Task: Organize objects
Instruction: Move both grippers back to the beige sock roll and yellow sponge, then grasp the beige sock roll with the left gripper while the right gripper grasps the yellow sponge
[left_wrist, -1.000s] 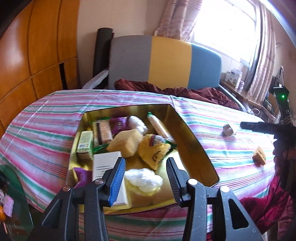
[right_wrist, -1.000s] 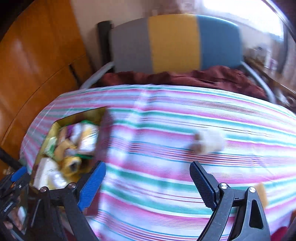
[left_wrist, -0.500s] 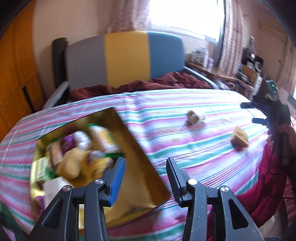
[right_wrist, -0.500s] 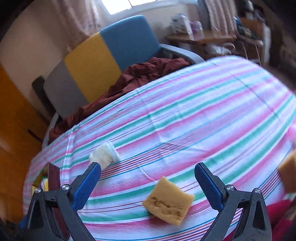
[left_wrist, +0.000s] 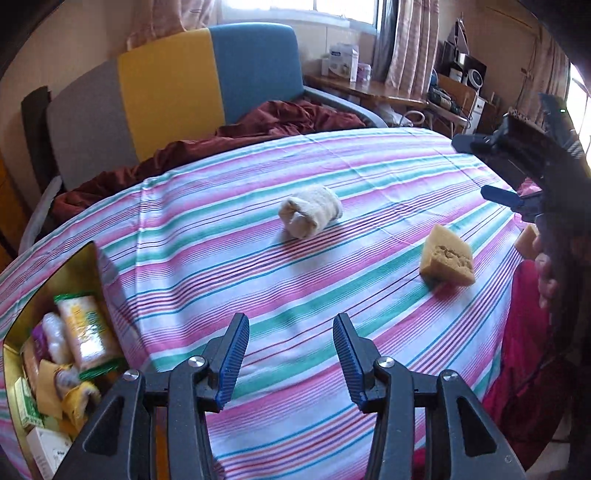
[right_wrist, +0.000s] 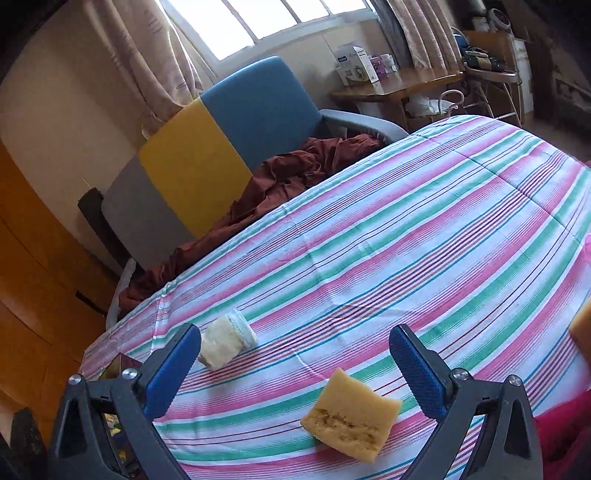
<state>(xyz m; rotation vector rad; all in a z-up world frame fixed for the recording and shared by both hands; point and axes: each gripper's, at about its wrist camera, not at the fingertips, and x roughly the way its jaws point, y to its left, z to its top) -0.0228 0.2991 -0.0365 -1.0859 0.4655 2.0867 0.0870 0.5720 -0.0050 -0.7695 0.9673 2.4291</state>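
Gathering strays into the gold tin box, I judge. Left of the rolled cream cloth sits that box; my left tongs hang part-open, empty, angled down. Right of the cloth, the yellow sponge block lies between my right tongs, just opened wide, not touching. Next: lower, close.

Two yellow sponges show on the striped tablecloth: one sponge near the right side and a second sponge partly hidden at the far right edge. One rolled white cloth lies near the middle. One gold tin sits at the left, crowded with small packets too blurred to count. One chair stands behind.
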